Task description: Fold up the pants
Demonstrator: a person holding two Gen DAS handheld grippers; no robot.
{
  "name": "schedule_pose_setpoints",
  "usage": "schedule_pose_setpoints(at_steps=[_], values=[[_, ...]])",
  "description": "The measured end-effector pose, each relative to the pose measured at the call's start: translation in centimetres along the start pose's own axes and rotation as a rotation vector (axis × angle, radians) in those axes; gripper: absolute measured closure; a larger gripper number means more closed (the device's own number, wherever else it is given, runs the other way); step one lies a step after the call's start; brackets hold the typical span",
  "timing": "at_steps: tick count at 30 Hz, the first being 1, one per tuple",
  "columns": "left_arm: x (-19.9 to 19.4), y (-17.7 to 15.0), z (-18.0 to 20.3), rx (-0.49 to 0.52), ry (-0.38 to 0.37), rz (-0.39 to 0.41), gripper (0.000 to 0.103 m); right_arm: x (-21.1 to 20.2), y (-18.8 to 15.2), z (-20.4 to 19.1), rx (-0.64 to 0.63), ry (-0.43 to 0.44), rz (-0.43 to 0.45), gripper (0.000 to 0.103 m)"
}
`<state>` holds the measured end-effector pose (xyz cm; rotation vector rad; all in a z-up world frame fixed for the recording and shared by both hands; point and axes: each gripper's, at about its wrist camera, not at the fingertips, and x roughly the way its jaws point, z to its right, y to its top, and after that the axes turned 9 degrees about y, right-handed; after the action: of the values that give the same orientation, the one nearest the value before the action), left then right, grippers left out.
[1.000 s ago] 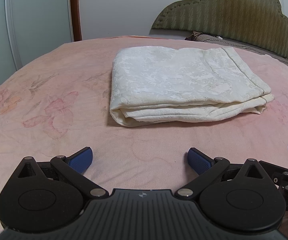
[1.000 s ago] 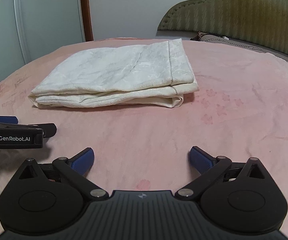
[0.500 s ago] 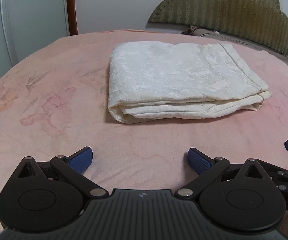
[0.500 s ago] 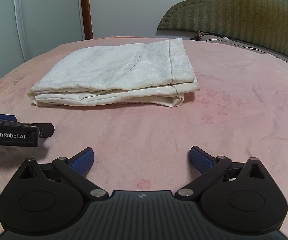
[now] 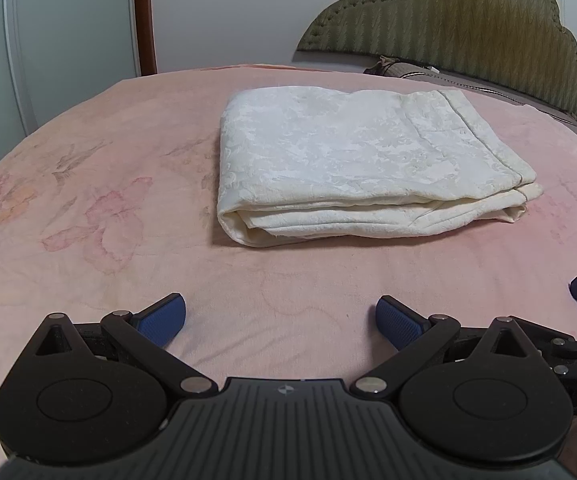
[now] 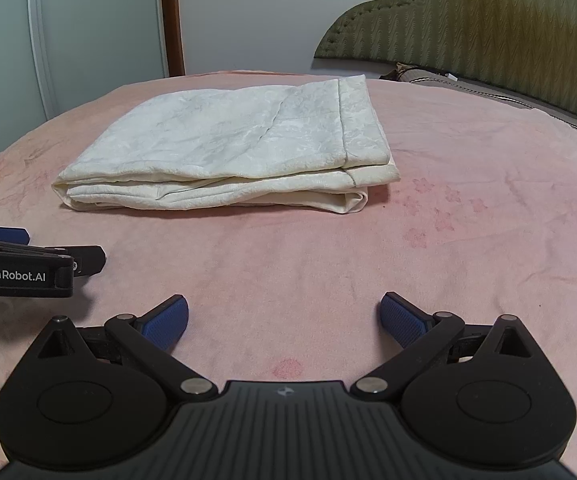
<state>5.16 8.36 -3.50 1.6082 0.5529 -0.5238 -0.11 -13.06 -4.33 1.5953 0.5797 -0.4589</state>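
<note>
Both claws have drawn slightly back and lowered over the past second, leaving the pants untouched. The cream pants lie folded into a thick rectangle near the middle of the pink flowered bed, with layered edges facing the cameras. The left claw and the right claw hover well apart from the fabric on its near side, each with blue pads spread wide and empty. A green headboard stands far right.
</note>
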Motion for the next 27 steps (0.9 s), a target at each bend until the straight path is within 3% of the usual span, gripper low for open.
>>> schedule_pose_setpoints(at_steps=[27], values=[[-0.36,-0.26,0.05,0.003,0.006,0.009,0.000,0.07,0.07,-0.20,-0.003,-0.005,0.002,0.000]])
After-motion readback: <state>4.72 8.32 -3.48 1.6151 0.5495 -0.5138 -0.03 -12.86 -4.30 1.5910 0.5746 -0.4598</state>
